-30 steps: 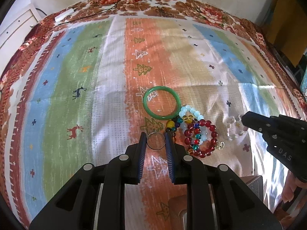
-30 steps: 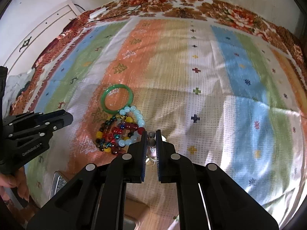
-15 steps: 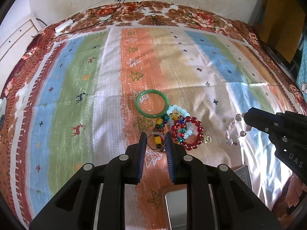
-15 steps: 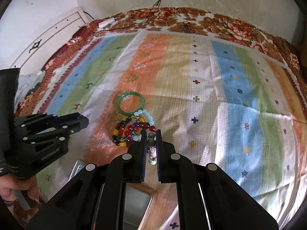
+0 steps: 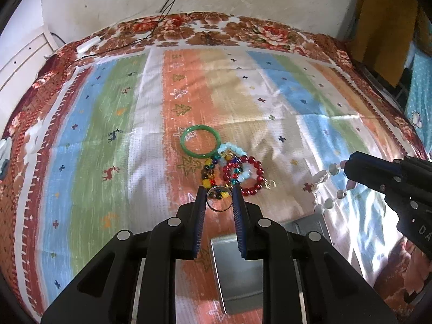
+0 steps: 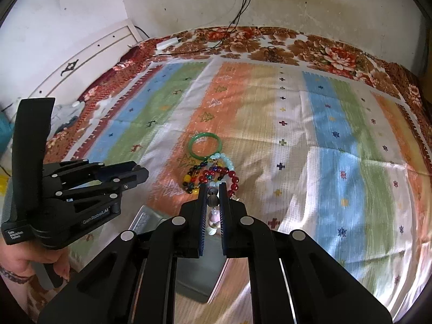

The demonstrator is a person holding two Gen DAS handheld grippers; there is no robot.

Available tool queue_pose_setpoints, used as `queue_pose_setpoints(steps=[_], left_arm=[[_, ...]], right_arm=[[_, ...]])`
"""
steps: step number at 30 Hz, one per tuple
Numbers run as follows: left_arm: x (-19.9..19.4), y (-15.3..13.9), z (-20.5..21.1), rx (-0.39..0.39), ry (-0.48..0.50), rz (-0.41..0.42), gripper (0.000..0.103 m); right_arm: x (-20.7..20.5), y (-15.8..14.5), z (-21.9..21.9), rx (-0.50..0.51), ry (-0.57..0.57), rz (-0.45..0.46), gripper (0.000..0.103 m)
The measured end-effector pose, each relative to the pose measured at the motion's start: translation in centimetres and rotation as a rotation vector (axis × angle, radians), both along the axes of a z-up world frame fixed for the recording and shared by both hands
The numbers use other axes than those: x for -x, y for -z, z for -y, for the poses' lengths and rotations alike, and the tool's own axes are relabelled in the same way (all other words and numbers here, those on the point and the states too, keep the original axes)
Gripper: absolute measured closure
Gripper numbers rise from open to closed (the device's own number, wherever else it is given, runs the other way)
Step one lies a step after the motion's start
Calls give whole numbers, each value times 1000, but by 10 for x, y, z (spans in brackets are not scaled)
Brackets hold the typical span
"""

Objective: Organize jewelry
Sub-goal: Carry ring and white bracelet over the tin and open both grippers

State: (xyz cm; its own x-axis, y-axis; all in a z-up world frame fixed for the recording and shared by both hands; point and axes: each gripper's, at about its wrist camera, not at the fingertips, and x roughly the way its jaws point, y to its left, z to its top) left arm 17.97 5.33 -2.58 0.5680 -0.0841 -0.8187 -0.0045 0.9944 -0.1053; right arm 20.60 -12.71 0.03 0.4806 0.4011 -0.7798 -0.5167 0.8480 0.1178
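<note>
My left gripper is shut on a thin metal ring, held off the cloth. Beyond it a green bangle lies on the striped cloth beside a heap of red, pale blue and mixed-colour bead bracelets. My right gripper is shut on one bead of a clear bead bracelet, which hangs below its fingers. From the left wrist that bracelet dangles from the right gripper at the right. An open metal tin sits under both grippers. The left gripper shows at the left.
A striped cloth covers a floral bedspread. A white power strip with cables lies at the far edge by the wall. A white cabinet stands at the left. A person's hand grips the left handle.
Both grippers have risen and drawn back from the bracelet heap, carrying the ring and the clear bracelet. The metal tin has come into view beneath them.
</note>
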Motion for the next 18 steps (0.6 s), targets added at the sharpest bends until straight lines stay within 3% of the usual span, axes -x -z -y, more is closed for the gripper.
queue_pose_setpoints(steps=[18], left_arm=[[50, 4, 16, -5, 49, 0, 84]], right_arm=[[45, 12, 11, -16, -39, -45, 93]])
